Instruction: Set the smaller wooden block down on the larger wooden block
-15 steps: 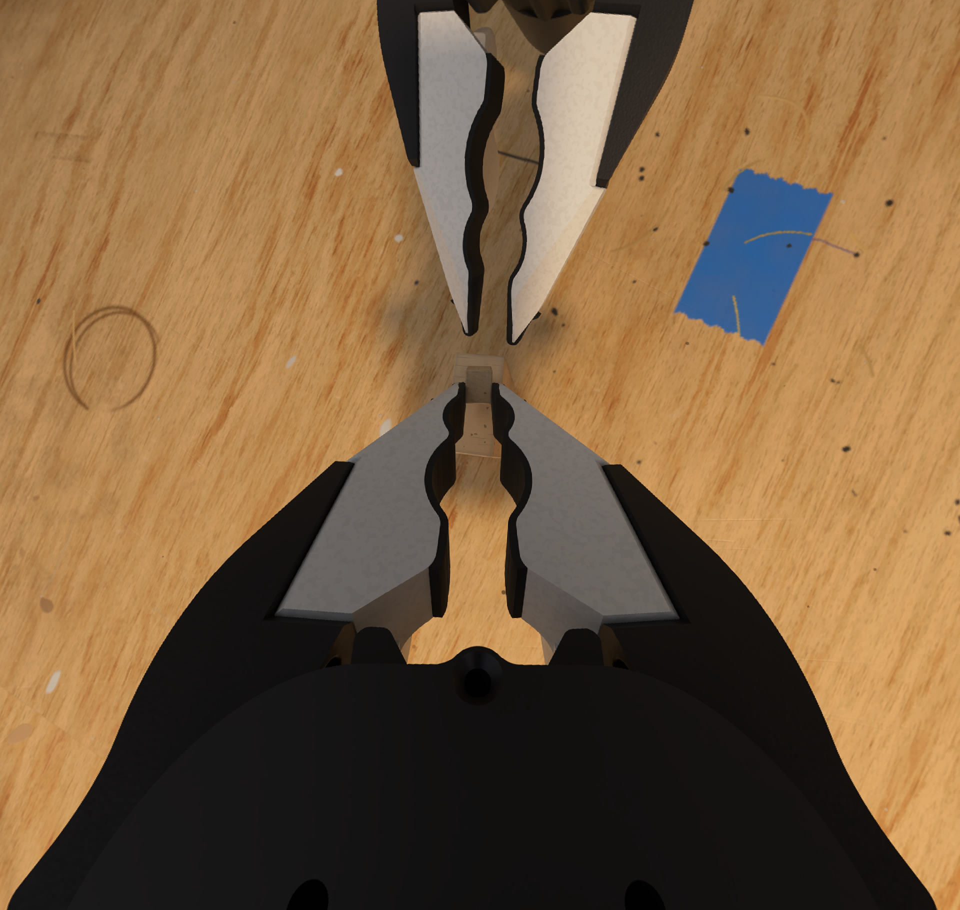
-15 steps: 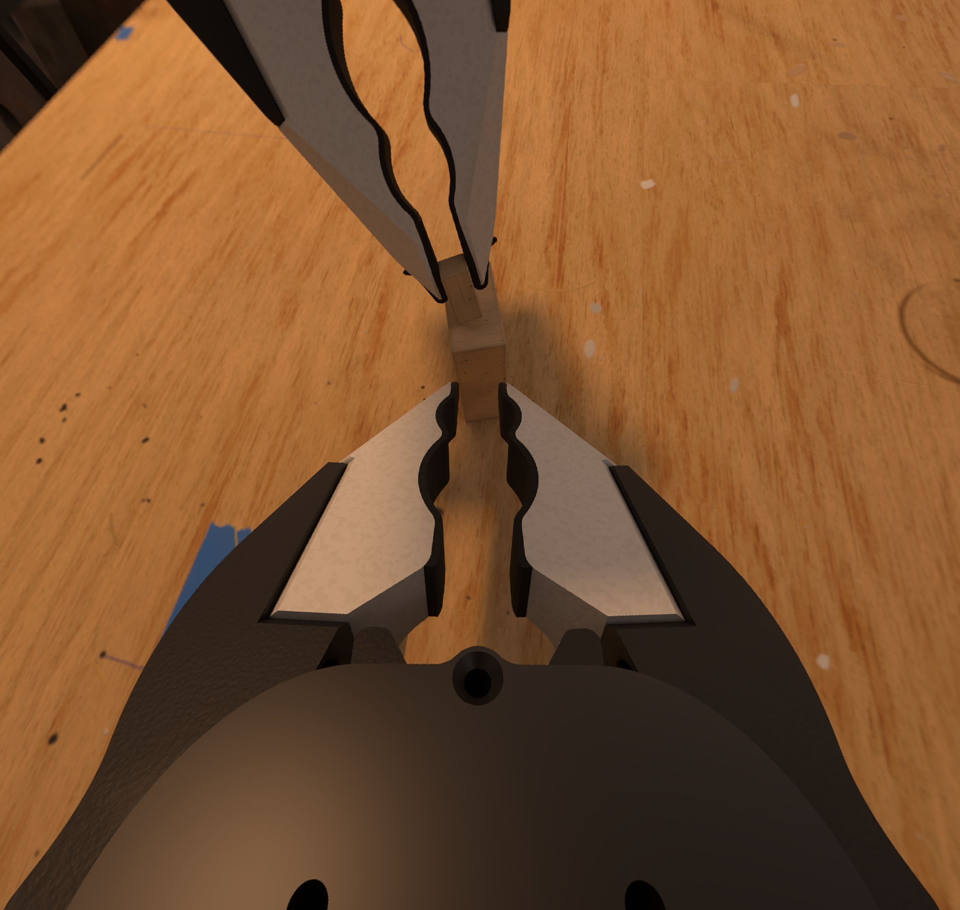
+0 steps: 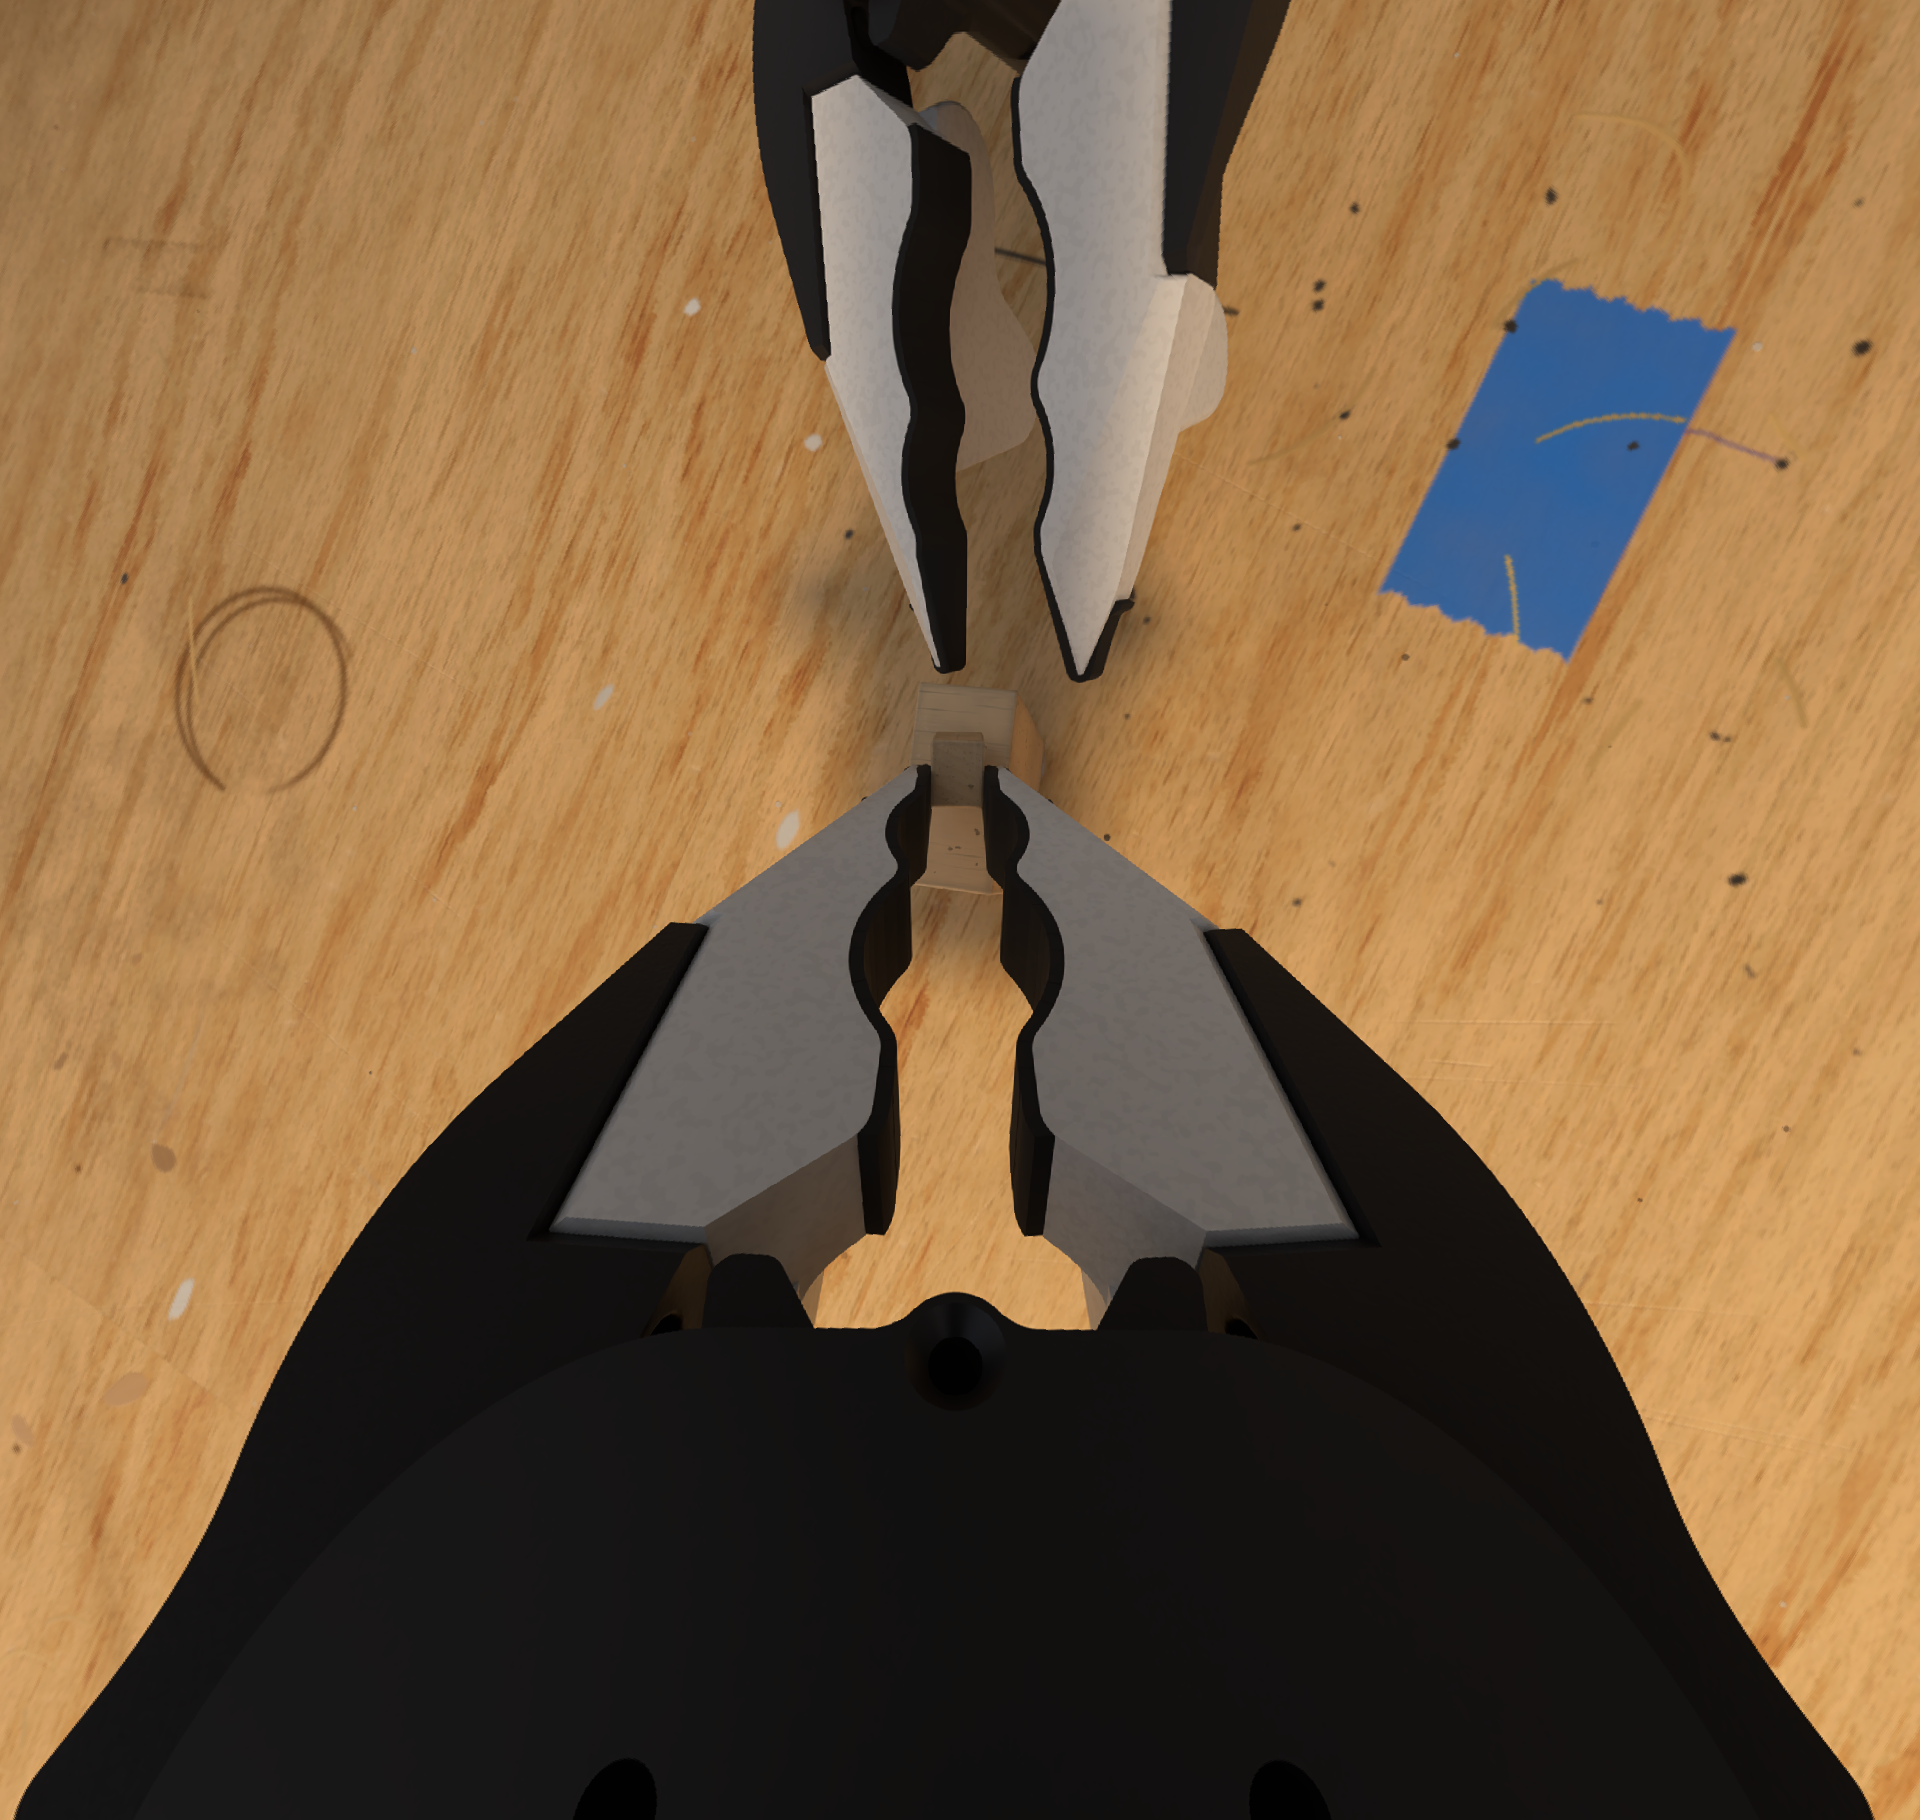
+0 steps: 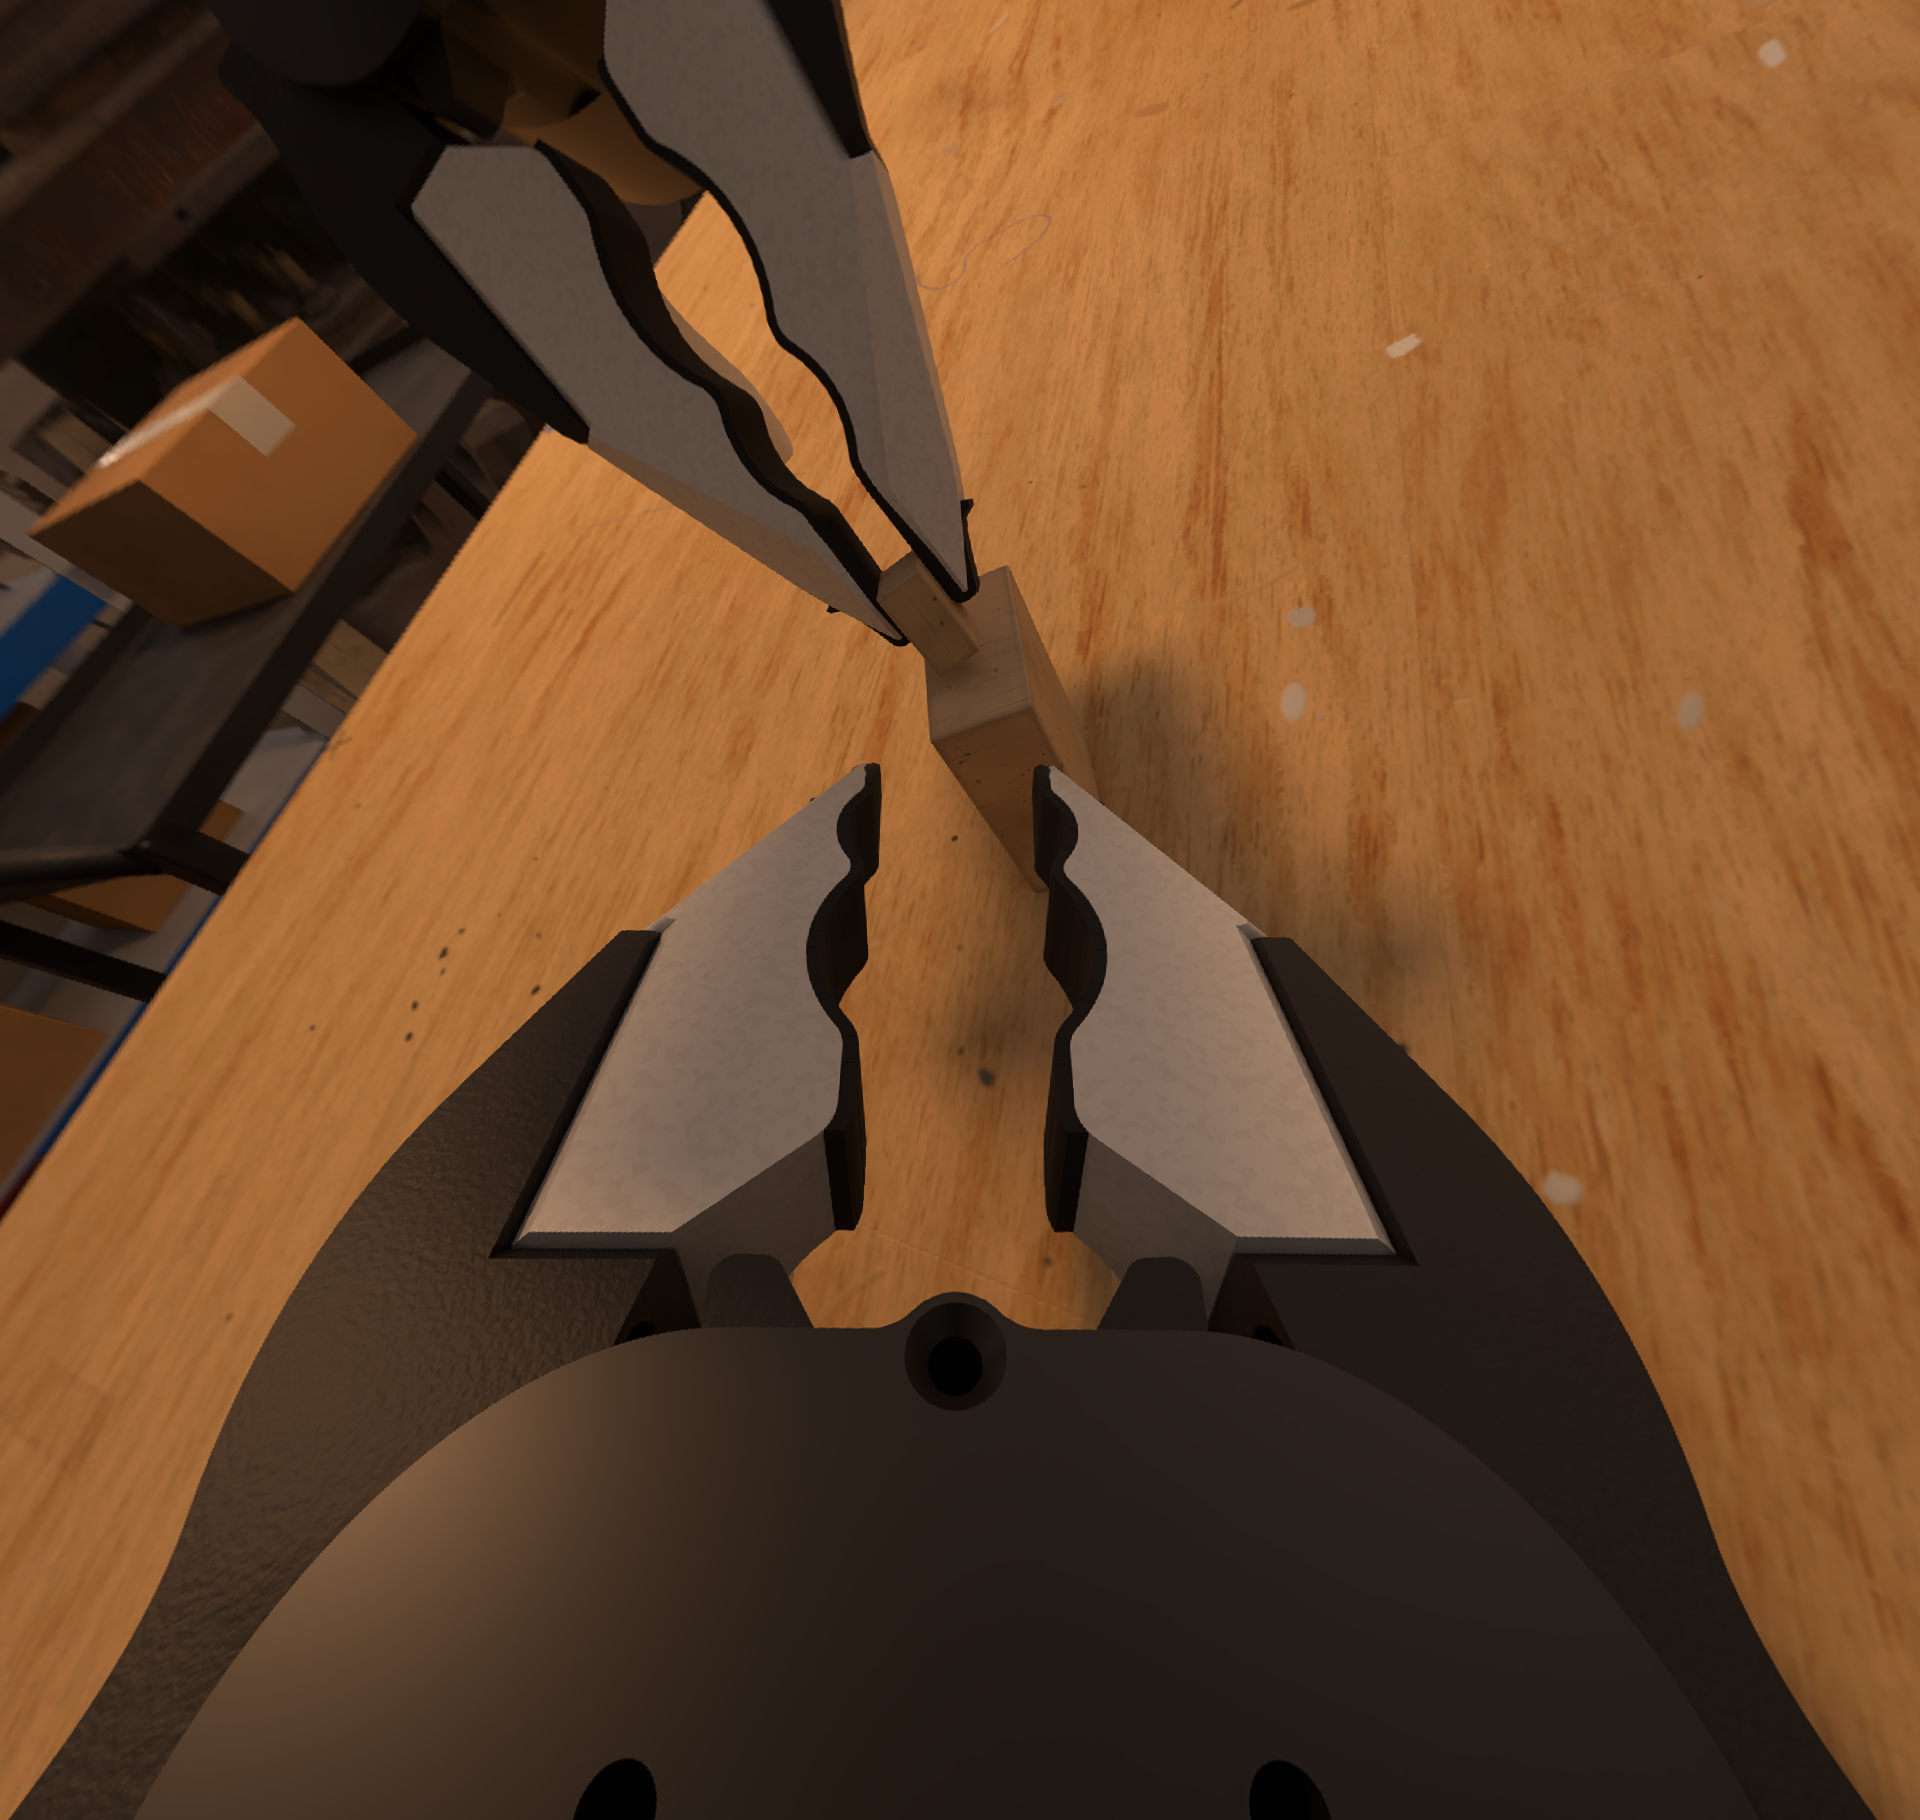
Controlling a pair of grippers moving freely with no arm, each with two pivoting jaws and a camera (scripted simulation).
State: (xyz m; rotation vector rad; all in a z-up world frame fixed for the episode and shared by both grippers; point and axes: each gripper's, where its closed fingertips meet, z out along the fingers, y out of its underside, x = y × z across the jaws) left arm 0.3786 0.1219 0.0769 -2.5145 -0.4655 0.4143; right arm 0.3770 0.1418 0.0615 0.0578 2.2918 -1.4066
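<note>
— Two blocks: where's the smaller wooden block (image 4: 928,608)?
— Clenched in the left claw (image 3: 957,781), resting on the upright larger wooden block (image 4: 1000,721), mid-desk (image 4: 1455,835).
— Right claw (image 4: 956,778)?
— Released, nearer, around nothing.

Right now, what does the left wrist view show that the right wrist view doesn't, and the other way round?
Only the left wrist view shows the blue tape patch and the ring stain. Only the right wrist view shows the table edge, the cardboard box on dark shelving beyond it, and the larger wooden block's tall side. Both show the left gripper shut on the smaller wooden block atop the larger, and the right gripper open.
</note>
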